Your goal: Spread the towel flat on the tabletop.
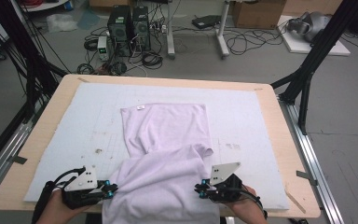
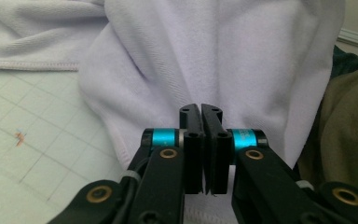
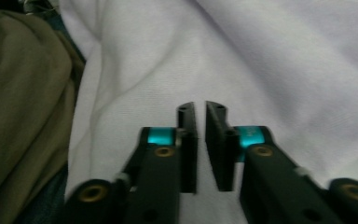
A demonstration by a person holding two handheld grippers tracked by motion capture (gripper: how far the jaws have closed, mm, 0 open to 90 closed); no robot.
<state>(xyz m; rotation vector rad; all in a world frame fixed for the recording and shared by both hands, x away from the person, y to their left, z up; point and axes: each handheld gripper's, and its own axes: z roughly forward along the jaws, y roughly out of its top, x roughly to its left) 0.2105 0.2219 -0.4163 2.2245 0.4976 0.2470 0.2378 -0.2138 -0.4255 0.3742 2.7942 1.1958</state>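
- Left gripper (image 1: 110, 188): at the near left edge of the white garment (image 1: 168, 154); in its own view (image 2: 201, 112) the jaws stand pressed together with no clear fold of cloth seen between them, cloth bunched just behind the tips; whether a thin hem is pinched I cannot tell
- Garment: pale, soft knit; spread on the grey mat (image 1: 74, 135) mid-table, far part flat with a small label near the collar edge, near part doubled back toward the person and hanging over the near table edge (image 1: 9, 198)
- Handling, as a judgement: light, limp, no stiffness; will sag and slide off the front edge if let go; not fragile, mildly slippery on smooth pads; best taken at a stitched hem or side seam, one hold per side, where the cloth is thicker
- Right gripper (image 1: 199, 188): at the near right edge of the folded-back part; in its own view (image 3: 200, 109) the jaws stand a narrow slit apart, nothing visibly clamped, cloth lying just beyond the tips
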